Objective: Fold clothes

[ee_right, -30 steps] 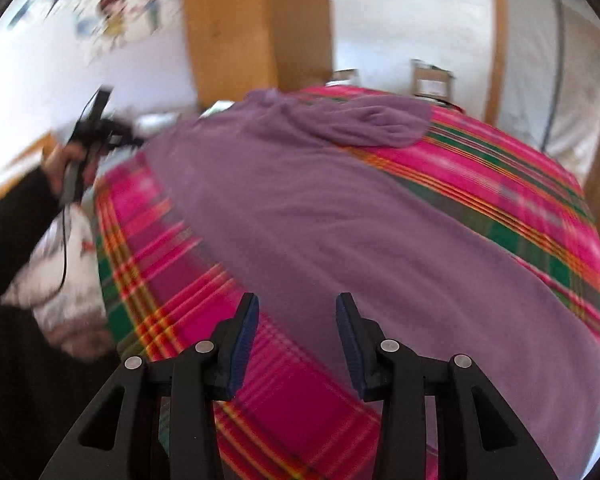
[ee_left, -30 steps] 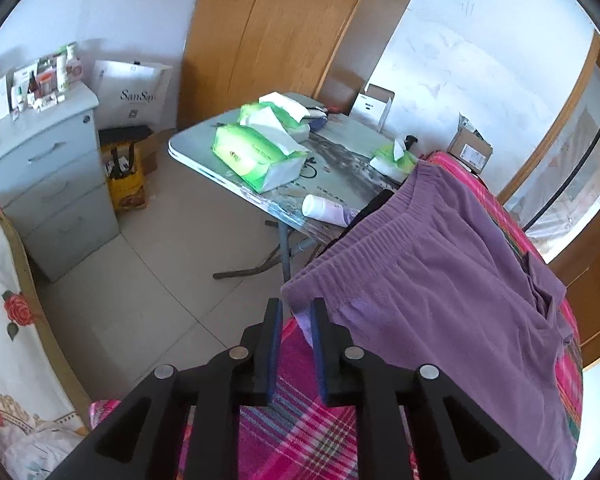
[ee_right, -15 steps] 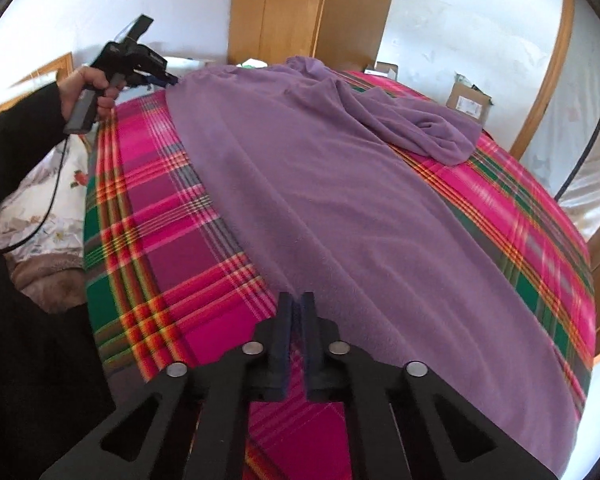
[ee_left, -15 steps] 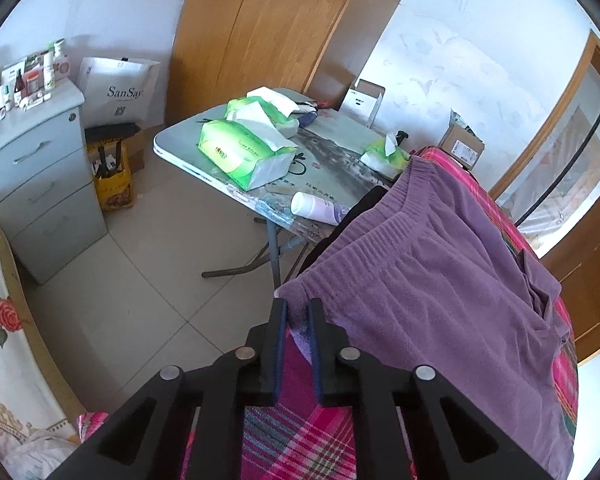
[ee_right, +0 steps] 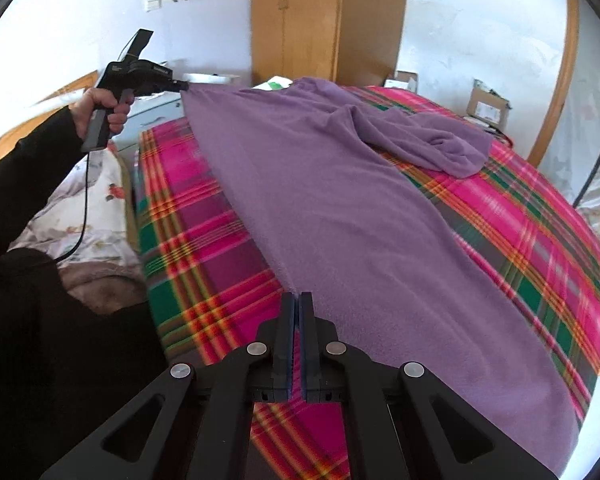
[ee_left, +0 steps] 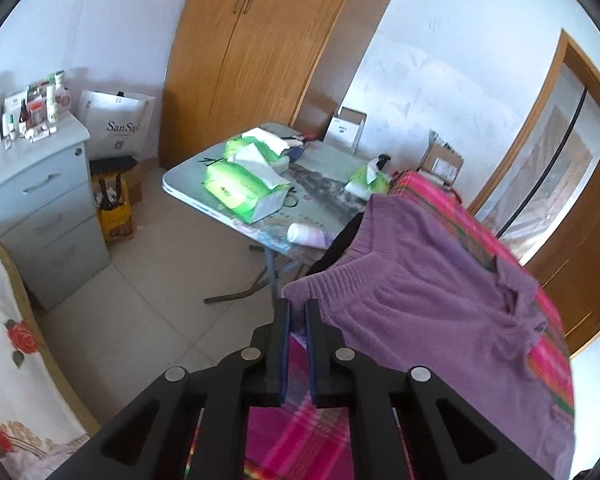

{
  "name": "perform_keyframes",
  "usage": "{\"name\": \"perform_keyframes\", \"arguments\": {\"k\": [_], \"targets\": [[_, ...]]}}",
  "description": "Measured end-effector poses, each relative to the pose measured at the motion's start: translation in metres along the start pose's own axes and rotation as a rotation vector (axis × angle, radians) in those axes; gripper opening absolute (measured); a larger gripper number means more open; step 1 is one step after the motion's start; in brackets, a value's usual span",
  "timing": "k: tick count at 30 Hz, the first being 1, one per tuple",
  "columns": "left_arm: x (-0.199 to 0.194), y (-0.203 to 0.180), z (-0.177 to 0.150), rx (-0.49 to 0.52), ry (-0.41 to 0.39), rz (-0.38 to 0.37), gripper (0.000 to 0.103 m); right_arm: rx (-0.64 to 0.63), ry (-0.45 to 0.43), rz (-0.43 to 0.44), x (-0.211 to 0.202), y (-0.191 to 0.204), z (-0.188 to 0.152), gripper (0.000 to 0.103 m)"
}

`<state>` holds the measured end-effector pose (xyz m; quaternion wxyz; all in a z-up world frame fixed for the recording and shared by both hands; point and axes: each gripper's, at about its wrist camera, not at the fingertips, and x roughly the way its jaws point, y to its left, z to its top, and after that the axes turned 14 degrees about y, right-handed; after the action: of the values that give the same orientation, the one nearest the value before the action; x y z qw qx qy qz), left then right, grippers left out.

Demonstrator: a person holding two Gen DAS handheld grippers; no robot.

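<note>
Purple fleece trousers (ee_right: 340, 208) lie lengthwise on the plaid-covered bed (ee_right: 204, 248), waistband at its far edge. Folding desk (ee_left: 188, 184) stands beyond that edge, carrying green tissue packs (ee_left: 240, 192); drawer cabinet (ee_left: 40, 208) left of it.

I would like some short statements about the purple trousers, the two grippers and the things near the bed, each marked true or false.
1. The purple trousers lie on a plaid bedcover. True.
2. The right gripper is wide open above the cloth. False: it is shut on the trousers' edge.
3. The left gripper is closed on the trousers' waistband corner. True.
4. The folding table carries green tissue packs. True.
5. The wardrobe doors stand open. False: they are closed.
</note>
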<state>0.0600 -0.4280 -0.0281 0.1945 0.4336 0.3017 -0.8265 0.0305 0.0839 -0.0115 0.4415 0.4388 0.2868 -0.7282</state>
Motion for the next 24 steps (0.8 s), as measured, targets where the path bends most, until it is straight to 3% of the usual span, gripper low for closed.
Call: {"name": "perform_keyframes", "arguments": {"k": [5, 10, 16, 18, 21, 24], "targets": [[0.003, 0.004, -0.006, 0.027, 0.027, 0.033, 0.008, 0.007, 0.048, 0.022, 0.018, -0.001, 0.0, 0.005], [0.0, 0.004, -0.015, 0.08, 0.053, 0.042, 0.008, 0.079, -0.027, 0.06, -0.002, -0.015, -0.002, 0.006], [-0.016, 0.002, -0.023, 0.083, 0.043, 0.062, 0.008, 0.214, -0.07, 0.03, -0.004, -0.039, 0.002, 0.014], [-0.024, -0.011, -0.024, 0.108, 0.025, 0.033, 0.008, 0.27, -0.084, 0.024, 0.0, -0.049, 0.003, 0.015], [-0.03, -0.039, -0.026, 0.154, 0.016, -0.026, 0.008, 0.354, -0.104, 0.043, 0.002, -0.066, 0.008, 0.031], [-0.023, -0.083, -0.031, 0.237, 0.036, -0.084, 0.008, 0.447, -0.111, 0.068, 0.001, -0.087, 0.019, 0.032]]}}
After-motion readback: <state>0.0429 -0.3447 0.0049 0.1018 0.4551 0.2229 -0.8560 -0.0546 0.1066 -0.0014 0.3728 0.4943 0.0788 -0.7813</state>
